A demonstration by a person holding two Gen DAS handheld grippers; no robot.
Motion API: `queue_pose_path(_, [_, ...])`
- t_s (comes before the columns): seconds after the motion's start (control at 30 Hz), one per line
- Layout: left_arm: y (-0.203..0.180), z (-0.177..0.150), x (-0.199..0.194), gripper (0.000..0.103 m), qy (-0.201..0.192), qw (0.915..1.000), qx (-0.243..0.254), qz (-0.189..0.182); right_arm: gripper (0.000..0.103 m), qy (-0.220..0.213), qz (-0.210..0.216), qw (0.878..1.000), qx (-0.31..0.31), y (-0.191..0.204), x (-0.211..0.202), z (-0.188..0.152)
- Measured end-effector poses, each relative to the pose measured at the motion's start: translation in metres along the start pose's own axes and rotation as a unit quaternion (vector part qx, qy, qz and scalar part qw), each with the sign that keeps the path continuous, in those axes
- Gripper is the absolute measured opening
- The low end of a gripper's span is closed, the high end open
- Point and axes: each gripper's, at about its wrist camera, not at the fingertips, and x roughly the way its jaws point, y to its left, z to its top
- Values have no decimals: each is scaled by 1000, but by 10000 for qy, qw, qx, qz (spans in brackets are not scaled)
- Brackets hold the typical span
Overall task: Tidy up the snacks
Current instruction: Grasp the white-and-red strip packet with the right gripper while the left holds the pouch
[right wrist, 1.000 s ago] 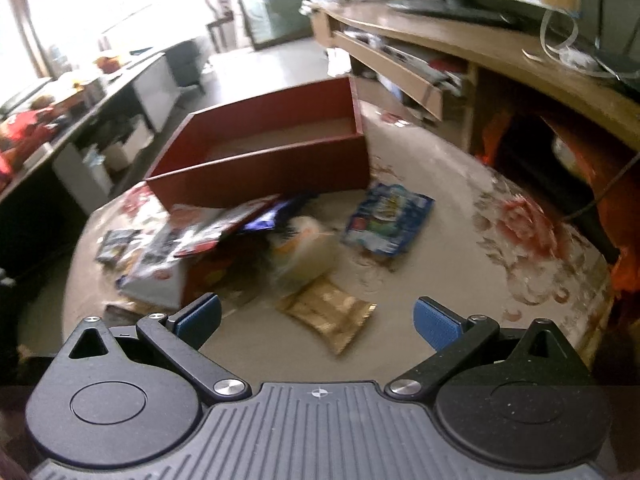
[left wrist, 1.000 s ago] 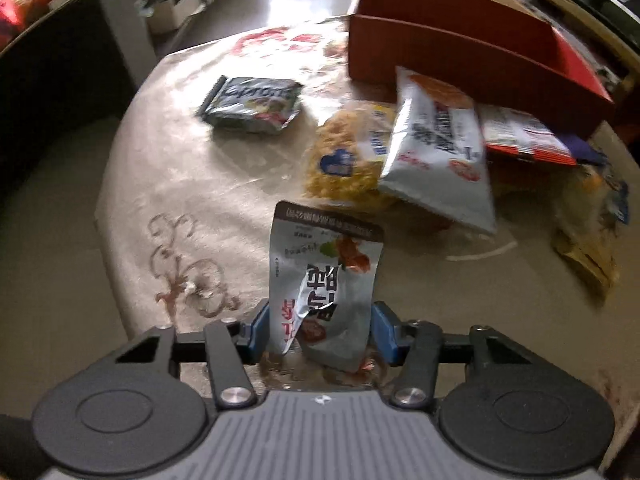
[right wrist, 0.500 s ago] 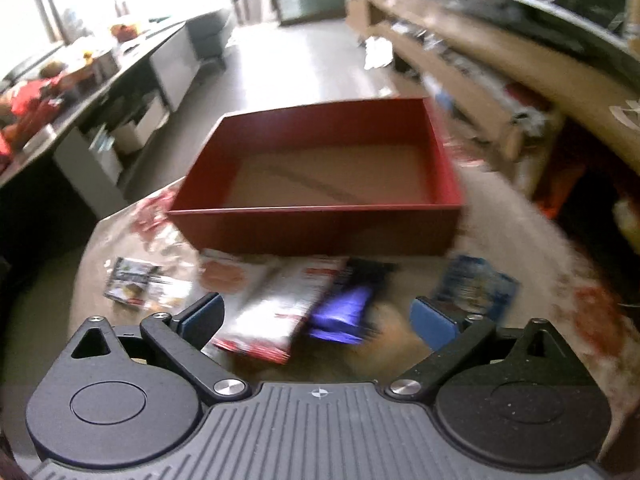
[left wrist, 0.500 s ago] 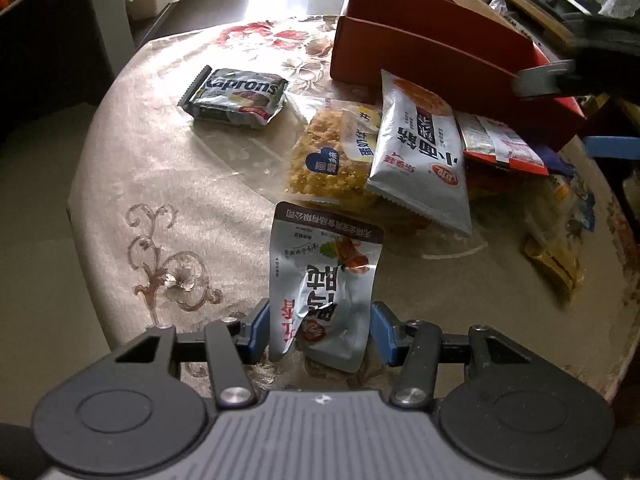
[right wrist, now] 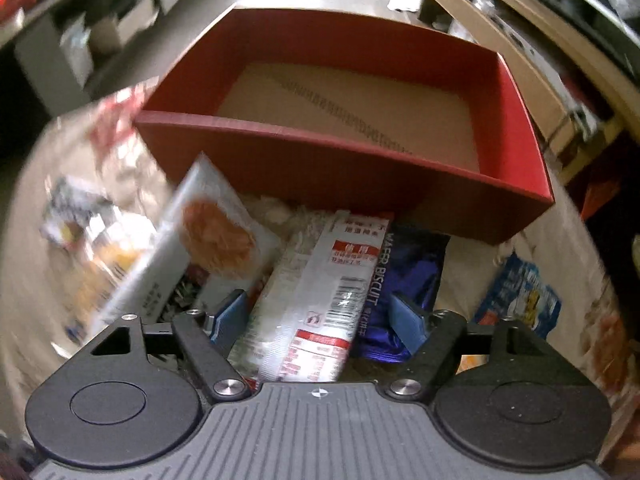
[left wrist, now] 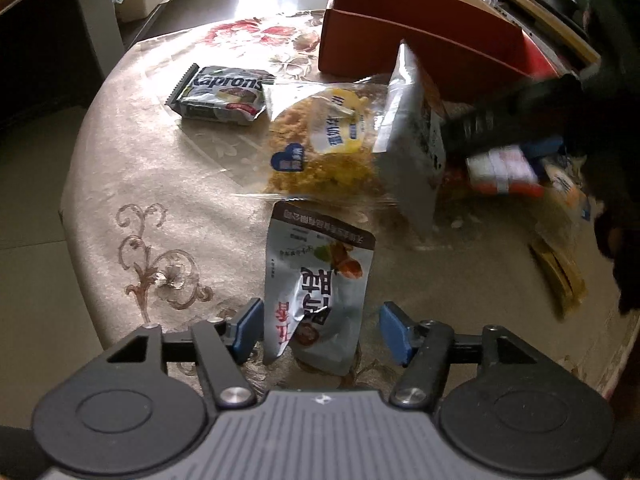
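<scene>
My left gripper [left wrist: 320,330] is open, its pads on either side of a silver snack pouch [left wrist: 318,284] lying on the table; the right pad stands clear of it. My right gripper [right wrist: 320,322] is open around a white-and-red packet [right wrist: 320,300] beside a blue wafer biscuit pack [right wrist: 404,280], just before the empty red box [right wrist: 348,152]. A silver-and-orange bag [right wrist: 188,240] tilts up at its left; it also shows in the left wrist view [left wrist: 412,140]. The right gripper appears dark and blurred at the right of the left wrist view [left wrist: 520,112].
A Kaprons pack [left wrist: 222,94], a yellow crumb bag [left wrist: 320,148] and a gold packet [left wrist: 560,276] lie on the round beige floral table [left wrist: 160,184]. A blue snack bag [right wrist: 520,296] lies right of the right gripper. Shelves and a counter stand behind.
The right gripper has dropped down onto the pile and now straddles the white-and-red packet. The silver-and-orange bag has tipped up. The left gripper's pads have spread slightly around the pouch.
</scene>
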Motion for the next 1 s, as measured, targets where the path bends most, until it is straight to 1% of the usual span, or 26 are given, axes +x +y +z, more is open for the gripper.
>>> queue_pose_path(0.03, [0,-1,-1,66,5,10000,16,13,77,30,-106,9997,-233,5,2,-4])
queue_pose_path(0.07, [0,-2,-1,66,14,10000,15,6,73,46,-115,9993,-343,7,1,-10])
queue_pose_path(0.1, [0,-4,-2,65,26,10000,-3,-21,68,49,-40,9993,-356,5,-2,-15])
queue_pose_path(0.2, [4,-5,-4,63,33,9999,-89,-91,61,58,306,9992,-248,-14,-20,-39])
queue_pose_path(0.23, [6,-5,-5,60,22,9999,-117,-89,61,40,401,9990,-183,-22,-27,-48])
queue_pose_path(0.3, [9,-6,-6,59,11,9998,-165,-97,60,12,613,9981,-49,-35,-40,-69])
queue_pose_path(0.37, [11,-7,-6,58,0,9997,-229,-108,60,-39,789,9968,69,-46,-53,-92])
queue_pose_path(0.47, [3,-7,-4,62,-37,9999,-126,57,60,-107,1001,9946,269,-58,-65,-124])
queue_pose_path(0.53, [-5,-5,0,67,-94,9997,8,229,59,-63,1219,9918,383,-63,-64,-131])
queue_pose_path(0.6, [-13,-3,4,68,-121,9989,122,426,59,-157,1359,9900,336,-62,-70,-131])
queue_pose_path(0.7, [-20,-3,6,70,-110,9979,164,620,59,-229,1413,9890,374,-68,-75,-132])
queue_pose_path(0.73, [-19,-6,4,65,-126,9979,172,617,59,-242,1426,9888,374,-68,-75,-133])
queue_pose_path(0.77, [-18,-8,2,62,-113,9980,147,605,55,-272,1429,9887,358,-69,-76,-134])
queue_pose_path(0.8, [-16,-10,-2,56,-86,9981,108,595,53,-302,1440,9885,341,-71,-78,-135])
queue_pose_path(0.83, [-14,-10,-3,55,-30,9980,73,623,53,-322,1467,9880,351,-73,-79,-137])
queue_pose_path(0.9, [-11,-16,-5,55,-4,9977,30,678,46,-285,1494,9879,293,-74,-79,-141])
queue_pose_path(0.93, [-10,-17,-7,54,0,9976,-19,687,44,-243,1486,9883,251,-73,-74,-144])
queue_pose_path(1.0, [-8,-21,-10,54,8,9982,-116,582,44,-99,1474,9888,212,-70,-67,-147])
